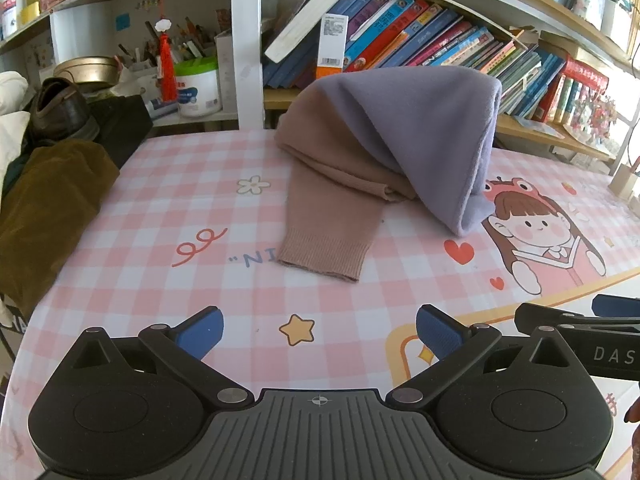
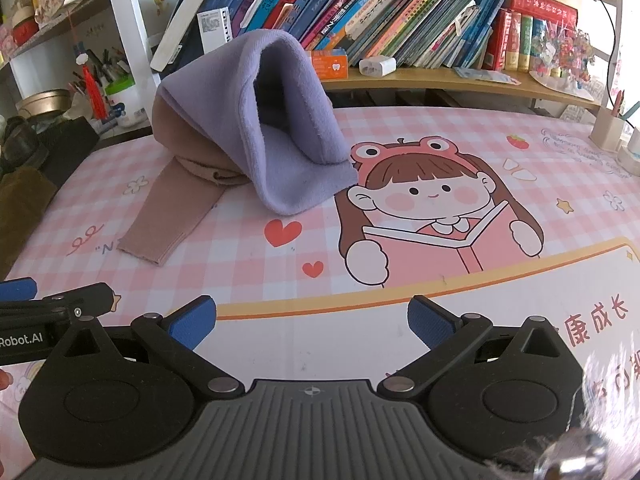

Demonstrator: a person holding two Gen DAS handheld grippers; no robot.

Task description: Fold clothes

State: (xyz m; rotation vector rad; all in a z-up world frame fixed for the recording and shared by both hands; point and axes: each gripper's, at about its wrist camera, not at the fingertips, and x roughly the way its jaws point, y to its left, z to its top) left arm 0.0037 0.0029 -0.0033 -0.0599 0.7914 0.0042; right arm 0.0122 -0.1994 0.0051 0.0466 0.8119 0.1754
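A garment with a tan knit outside and lilac fleece lining (image 1: 420, 128) (image 2: 288, 152) sits heaped at the far middle of the table, its lining standing up like a tent. One tan sleeve with a ribbed cuff (image 1: 324, 256) (image 2: 156, 240) stretches toward me, flat on the cloth. My left gripper (image 1: 318, 330) is open near the table's front edge, well short of the cuff, with nothing between its blue pads. My right gripper (image 2: 312, 320) is open too and holds nothing. Each gripper shows at the edge of the other's view.
The table wears a pink checked cloth (image 1: 160, 208) (image 2: 520, 148) with a cartoon girl print. A brown garment (image 1: 48, 208) and a dark shoe (image 1: 56, 108) lie at the left edge. Bookshelves (image 2: 400, 20) stand behind the table. A pen holder (image 2: 608, 130) sits far right.
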